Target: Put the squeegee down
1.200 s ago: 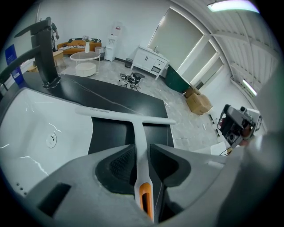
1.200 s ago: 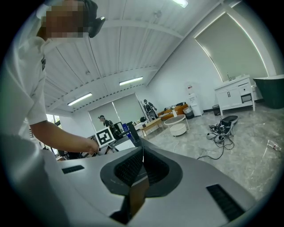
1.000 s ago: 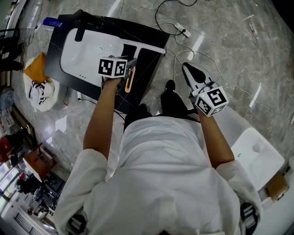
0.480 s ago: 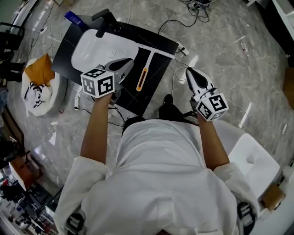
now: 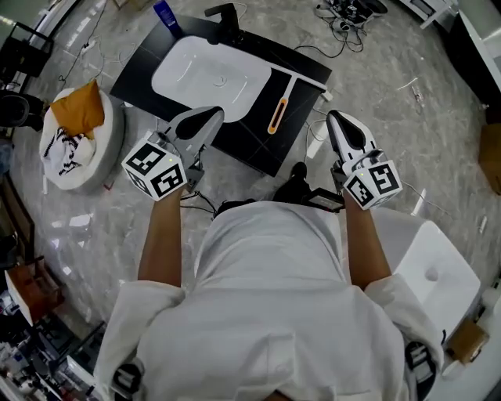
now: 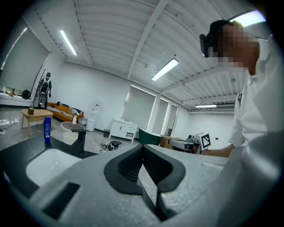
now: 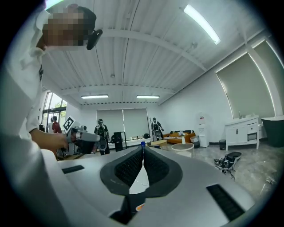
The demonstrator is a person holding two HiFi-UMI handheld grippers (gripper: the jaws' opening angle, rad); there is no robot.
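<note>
The squeegee [image 5: 279,111], with an orange handle and a white blade, lies flat on the black slab [image 5: 249,135] to the right of the white sink [image 5: 211,74]. No gripper touches it. My left gripper [image 5: 210,116] hovers near the slab's front edge, to the left of the squeegee and clear of it. Its jaws have just closed, and in the left gripper view the left gripper [image 6: 142,146] is shut with nothing between the pads. My right gripper [image 5: 339,119] is held over the floor to the right of the slab. The right gripper [image 7: 142,154] is shut and empty.
A black faucet [image 5: 225,14] and a blue bottle [image 5: 164,12] stand at the slab's far end. A round white cushion with an orange cloth [image 5: 78,129] lies on the floor at left. Cables [image 5: 344,11] trail at the back, and a white seat [image 5: 434,274] is at right.
The left gripper let go of the squeegee's handle, shut, and drew up and back from the slab. The right gripper rose too. The squeegee stays flat on the slab.
</note>
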